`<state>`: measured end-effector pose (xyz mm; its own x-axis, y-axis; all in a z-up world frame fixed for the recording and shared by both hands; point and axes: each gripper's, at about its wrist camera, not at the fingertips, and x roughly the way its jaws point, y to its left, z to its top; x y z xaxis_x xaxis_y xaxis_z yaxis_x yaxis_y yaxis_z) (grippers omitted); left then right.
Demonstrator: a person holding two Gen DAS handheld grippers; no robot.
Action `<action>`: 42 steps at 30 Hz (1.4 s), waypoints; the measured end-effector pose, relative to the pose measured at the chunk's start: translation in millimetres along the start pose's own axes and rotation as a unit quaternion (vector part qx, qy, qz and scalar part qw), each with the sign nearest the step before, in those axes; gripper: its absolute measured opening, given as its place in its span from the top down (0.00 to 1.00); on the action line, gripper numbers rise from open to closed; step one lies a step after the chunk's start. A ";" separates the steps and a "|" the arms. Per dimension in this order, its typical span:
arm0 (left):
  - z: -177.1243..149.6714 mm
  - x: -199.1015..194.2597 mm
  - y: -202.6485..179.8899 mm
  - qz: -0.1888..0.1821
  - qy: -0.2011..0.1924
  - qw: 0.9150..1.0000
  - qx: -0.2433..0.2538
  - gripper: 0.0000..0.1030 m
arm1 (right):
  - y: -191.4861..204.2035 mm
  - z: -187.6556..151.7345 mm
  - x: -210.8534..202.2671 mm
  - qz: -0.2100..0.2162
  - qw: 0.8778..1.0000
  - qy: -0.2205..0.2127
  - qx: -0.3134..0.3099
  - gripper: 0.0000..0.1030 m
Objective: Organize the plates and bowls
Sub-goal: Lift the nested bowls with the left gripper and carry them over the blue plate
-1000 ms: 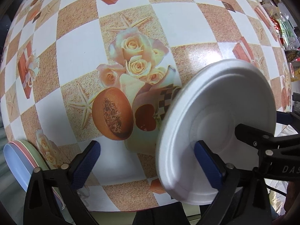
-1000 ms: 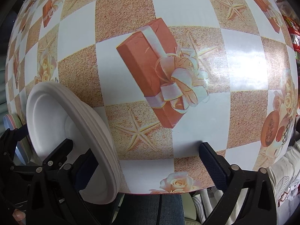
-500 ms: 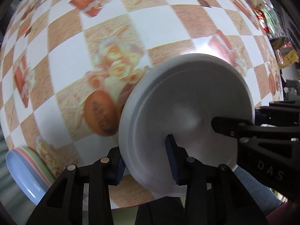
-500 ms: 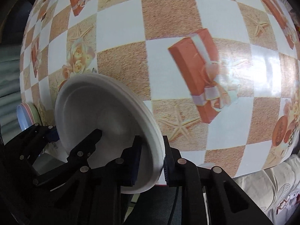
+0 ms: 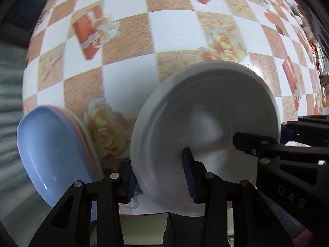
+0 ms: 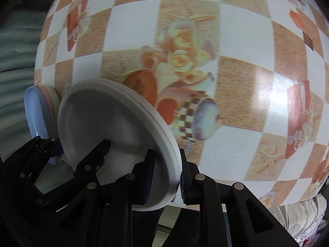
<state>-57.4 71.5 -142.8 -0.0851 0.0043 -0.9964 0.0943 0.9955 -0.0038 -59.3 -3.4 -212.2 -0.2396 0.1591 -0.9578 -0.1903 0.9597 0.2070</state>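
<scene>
A stack of white plates (image 5: 205, 127) hangs tilted just above the patterned tablecloth, held from both sides. My left gripper (image 5: 160, 181) is shut on its left rim, one pad under the rim and one inside the top plate. My right gripper (image 6: 166, 177) is shut on the right rim of the white plates (image 6: 107, 123). The right gripper (image 5: 265, 133) also shows in the left wrist view, and the left gripper (image 6: 78, 148) in the right wrist view. To the left, close beside the white stack, lies a stack of coloured plates (image 5: 53, 148) with a blue one on top, over pink and green; the blue plate (image 6: 35, 111) shows again.
The table (image 5: 174, 30) carries a checked cloth printed with roses, gift boxes and starfish. Its near edge runs along the bottom of both views, with a person's legs (image 6: 298, 216) beyond it. Packets and clutter (image 5: 316, 47) crowd the far right edge. Grey-green fabric (image 5: 10, 82) hangs left of the table.
Both grippers went from wide open around the white plates' rims to shut on them. The stack then moved left, and the coloured plates came much closer.
</scene>
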 end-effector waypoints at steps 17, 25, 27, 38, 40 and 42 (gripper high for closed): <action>-9.6 -4.2 -22.2 0.013 -0.014 1.000 0.017 0.57 | -1.4 -17.3 9.2 -0.012 1.000 0.000 0.005 0.77; -11.3 -10.7 -27.9 0.012 -0.013 1.000 0.017 0.57 | -2.4 -16.5 10.5 -0.014 1.000 0.001 0.002 0.77; -10.7 -9.8 -27.2 0.013 -0.013 1.000 0.019 0.57 | -2.5 -16.8 10.4 -0.013 1.000 0.001 0.003 0.76; -9.2 -8.2 -23.6 0.010 -0.011 1.000 0.018 0.57 | -2.1 -13.9 8.8 -0.017 1.000 0.003 -0.001 0.76; -9.2 -7.9 -23.6 0.010 -0.011 1.000 0.019 0.57 | -2.0 -14.0 8.5 -0.017 1.000 0.003 0.000 0.76; -9.0 -7.3 -22.9 0.010 -0.011 1.000 0.019 0.57 | -2.1 -13.9 8.7 -0.017 1.000 0.003 0.001 0.76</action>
<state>-67.8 49.5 -134.7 -0.0613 0.0213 -0.9979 0.1328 0.9911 0.0130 -74.2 -7.3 -218.2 -0.2386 0.1254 -0.9630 -0.1970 0.9648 0.1744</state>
